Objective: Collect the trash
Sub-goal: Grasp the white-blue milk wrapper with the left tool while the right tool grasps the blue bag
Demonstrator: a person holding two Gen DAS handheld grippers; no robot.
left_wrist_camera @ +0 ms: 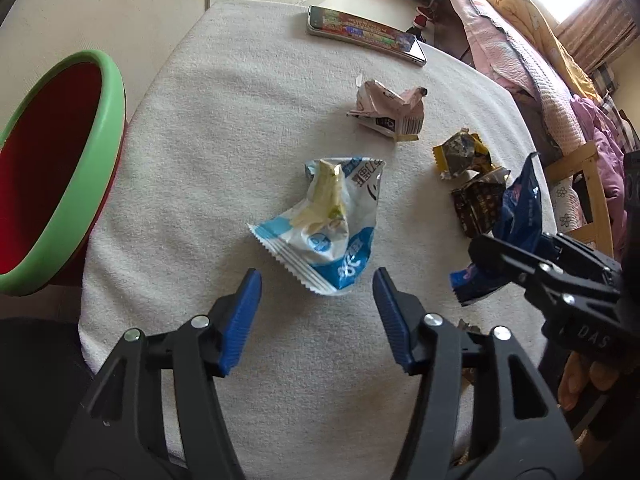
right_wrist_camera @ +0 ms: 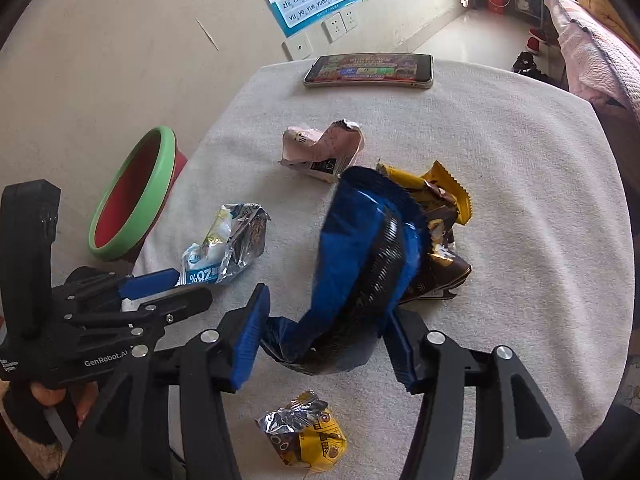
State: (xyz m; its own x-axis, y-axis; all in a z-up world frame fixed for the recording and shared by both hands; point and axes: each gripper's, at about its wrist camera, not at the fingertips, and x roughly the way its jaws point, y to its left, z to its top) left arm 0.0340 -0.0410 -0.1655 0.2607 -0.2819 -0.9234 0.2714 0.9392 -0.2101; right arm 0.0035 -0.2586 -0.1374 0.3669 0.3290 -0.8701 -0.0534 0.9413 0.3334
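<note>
On a table covered by a white towel [left_wrist_camera: 224,128], the red bin with a green rim [left_wrist_camera: 100,136] stands off the table's left edge, at about nine o'clock from the centre of the left wrist view.

The left gripper [left_wrist_camera: 318,308] has its blue pads well apart, with nothing between them and nothing touching them. Just ahead of the gap, at twelve o'clock from it, lies the blue-and-white wrapper [left_wrist_camera: 326,224], flat on the towel. Its long axis runs from its serrated end near the pads up toward one o'clock, and its torn open end faces away from the gripper.

Farther on, at about one o'clock, lies the crumpled pink wrapper [left_wrist_camera: 388,110], and at two o'clock the yellow-and-brown wrappers [left_wrist_camera: 468,160], touching one another. A phone [left_wrist_camera: 366,34] lies at the table's far edge, its length across the view.

The right gripper [right_wrist_camera: 324,324] stands about half open with the dark blue wrapper [right_wrist_camera: 368,248] between its pads. The wrapper touches the right pad, but whether the pads press on it cannot be told. The wrapper stands up off the towel, its long axis rising from the jaws toward one o'clock. At six o'clock, below the jaws, lies a small yellow-and-silver wrapper [right_wrist_camera: 306,436].
</note>
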